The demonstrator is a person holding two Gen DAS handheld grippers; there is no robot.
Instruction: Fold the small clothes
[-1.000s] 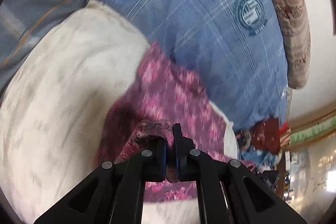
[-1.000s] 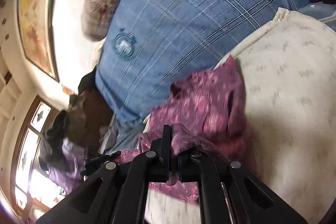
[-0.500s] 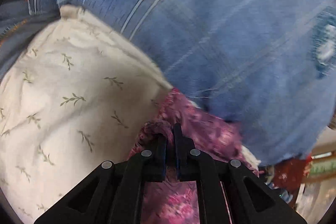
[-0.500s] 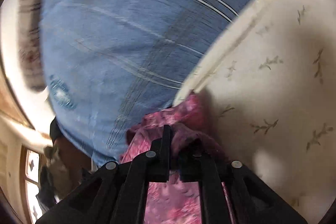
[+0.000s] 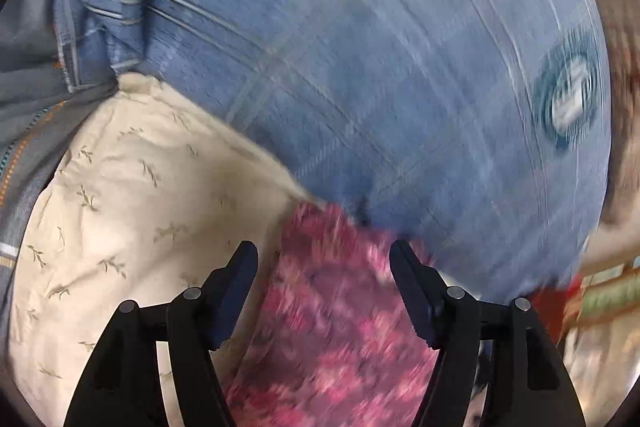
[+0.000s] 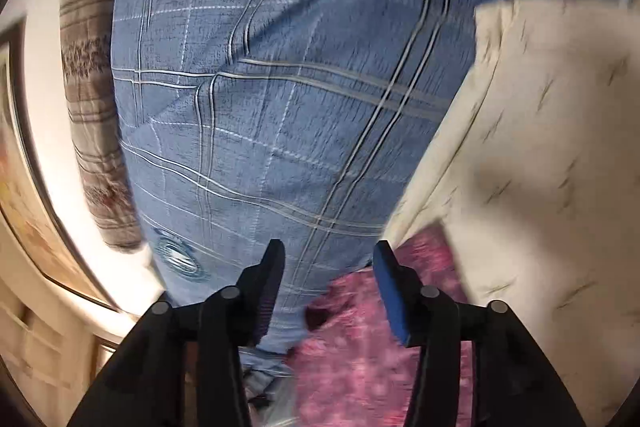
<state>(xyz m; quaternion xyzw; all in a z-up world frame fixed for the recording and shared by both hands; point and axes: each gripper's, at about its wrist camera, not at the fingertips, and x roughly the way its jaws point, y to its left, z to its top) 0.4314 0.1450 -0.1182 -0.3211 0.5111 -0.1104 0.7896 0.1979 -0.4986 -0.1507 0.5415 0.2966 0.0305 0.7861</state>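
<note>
A small garment [image 5: 340, 327] in magenta and pink with a blurred, mottled floral print. It lies on a cream cloth [image 5: 132, 219] scattered with small olive-green leaf sprigs. Behind both is a large blue bedcover [image 6: 280, 107] with a plaid of thin white and grey lines, and a round teal-and-white emblem [image 5: 570, 95] printed on it. A brown and beige striped pillow [image 6: 92, 87] lies at the bedcover's far edge. The fingers [image 6: 390, 287] are black with blue pads.

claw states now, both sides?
Left claw: open, jaws just opened, pink floral garment lies loose between them.
Right claw: open, just opened, holding nothing.
</note>
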